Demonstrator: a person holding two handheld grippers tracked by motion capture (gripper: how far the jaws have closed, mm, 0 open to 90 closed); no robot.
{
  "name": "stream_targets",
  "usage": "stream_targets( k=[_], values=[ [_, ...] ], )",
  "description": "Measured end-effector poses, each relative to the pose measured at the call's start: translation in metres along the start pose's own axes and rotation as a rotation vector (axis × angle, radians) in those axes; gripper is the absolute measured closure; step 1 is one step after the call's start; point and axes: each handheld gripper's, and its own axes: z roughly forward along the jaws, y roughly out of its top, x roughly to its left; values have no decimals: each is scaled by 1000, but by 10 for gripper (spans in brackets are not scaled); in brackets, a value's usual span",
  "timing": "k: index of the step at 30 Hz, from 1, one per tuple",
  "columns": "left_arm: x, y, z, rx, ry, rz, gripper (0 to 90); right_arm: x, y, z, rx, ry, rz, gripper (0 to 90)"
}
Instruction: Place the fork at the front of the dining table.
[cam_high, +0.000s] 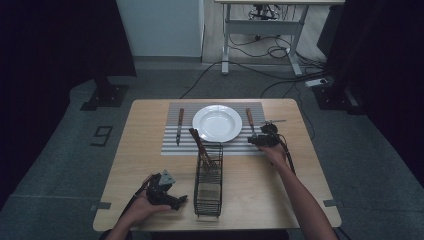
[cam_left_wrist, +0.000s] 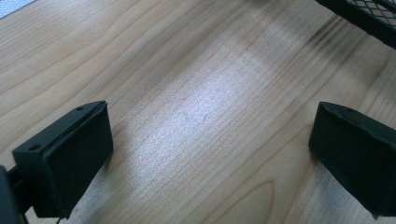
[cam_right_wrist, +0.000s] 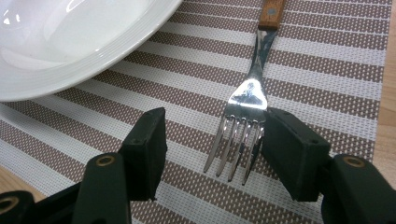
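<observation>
A white plate (cam_high: 217, 123) sits on a striped placemat (cam_high: 172, 145) with a wooden-handled knife (cam_high: 179, 125) to its left and a wooden-handled fork (cam_high: 249, 121) to its right. My right gripper (cam_high: 260, 140) is open over the fork's tines (cam_right_wrist: 236, 144); in the right gripper view the tines lie on the mat between the jaws, close to the right one, beside the plate rim (cam_right_wrist: 93, 65). My left gripper (cam_high: 170, 196) is open just above bare wood near the front edge, left of a black wire caddy (cam_high: 209, 181). A wooden-handled utensil (cam_high: 202, 146) leans in the caddy.
The wooden table (cam_high: 145, 165) stands on grey floor. The caddy's mesh corner (cam_left_wrist: 369, 18) shows at the top right of the left gripper view. A desk frame and cables (cam_high: 270, 47) lie beyond the table, with dark curtains at both sides.
</observation>
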Motion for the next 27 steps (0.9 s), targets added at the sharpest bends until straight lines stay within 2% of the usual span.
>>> stream_targets(
  k=[7,13,27],
  values=[
    [0,0,0,0,0,0,0,1,-2,0,-10,10,5,403],
    [0,0,0,0,0,0,0,5,-3,0,-15,-14,-6,396],
    [0,0,0,0,0,0,0,4,-4,-1,-16,1,14,379]
  ],
)
